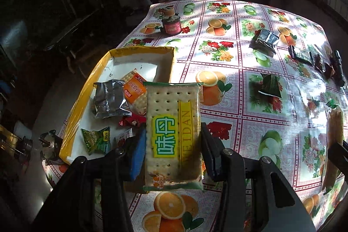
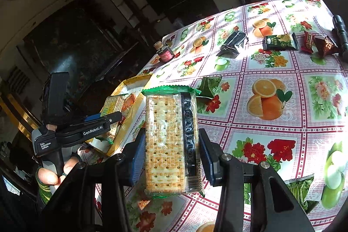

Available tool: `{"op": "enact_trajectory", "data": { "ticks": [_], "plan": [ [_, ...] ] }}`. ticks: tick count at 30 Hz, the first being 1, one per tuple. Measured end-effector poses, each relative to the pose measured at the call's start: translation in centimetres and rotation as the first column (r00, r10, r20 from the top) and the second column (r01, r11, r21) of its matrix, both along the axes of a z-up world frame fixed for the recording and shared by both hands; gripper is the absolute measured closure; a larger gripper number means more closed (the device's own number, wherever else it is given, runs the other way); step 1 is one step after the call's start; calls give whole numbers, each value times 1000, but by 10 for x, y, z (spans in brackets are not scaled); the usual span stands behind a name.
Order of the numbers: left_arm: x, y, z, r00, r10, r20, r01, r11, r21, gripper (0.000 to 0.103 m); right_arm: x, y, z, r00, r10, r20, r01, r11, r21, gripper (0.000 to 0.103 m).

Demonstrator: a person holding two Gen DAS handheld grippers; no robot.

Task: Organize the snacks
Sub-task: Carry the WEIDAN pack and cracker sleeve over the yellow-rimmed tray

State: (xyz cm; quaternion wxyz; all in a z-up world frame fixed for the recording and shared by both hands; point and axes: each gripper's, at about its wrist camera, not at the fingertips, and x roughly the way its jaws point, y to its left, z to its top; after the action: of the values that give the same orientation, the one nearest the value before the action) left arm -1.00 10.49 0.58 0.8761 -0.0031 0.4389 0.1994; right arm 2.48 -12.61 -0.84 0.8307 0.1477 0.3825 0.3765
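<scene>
Left claw (image 1: 173,151) pinches a green-edged rectangular cracker packet (image 1: 173,136), long axis pointing away, over the yellow-rimmed white box (image 1: 87,88). Right claw (image 2: 171,156) pinches another green-edged clear cracker packet (image 2: 171,142), printed back showing, above the fruit-patterned worktop (image 2: 271,71).

It was a home: a table (image 1: 239,101) wore a fruit-and-flower oilcloth, with dark furniture (image 1: 71,21) behind.
</scene>
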Motion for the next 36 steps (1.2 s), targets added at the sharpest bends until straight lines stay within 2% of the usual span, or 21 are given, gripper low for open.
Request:
{"op": "enact_trajectory", "data": {
  "ticks": [16,28,36],
  "plan": [
    [-31,43,12,994,85,62,-84,996,-24,55,3,80,24,988,147,38,-148,989,25,58],
    [-42,85,4,986,160,53,-157,986,-55,55,6,143,25,969,246,34,-247,969,26,58],
    [-49,116,-4,975,217,38,-214,974,-78,55,16,171,19,962,273,8,-273,961,40,58]
  ]
}}
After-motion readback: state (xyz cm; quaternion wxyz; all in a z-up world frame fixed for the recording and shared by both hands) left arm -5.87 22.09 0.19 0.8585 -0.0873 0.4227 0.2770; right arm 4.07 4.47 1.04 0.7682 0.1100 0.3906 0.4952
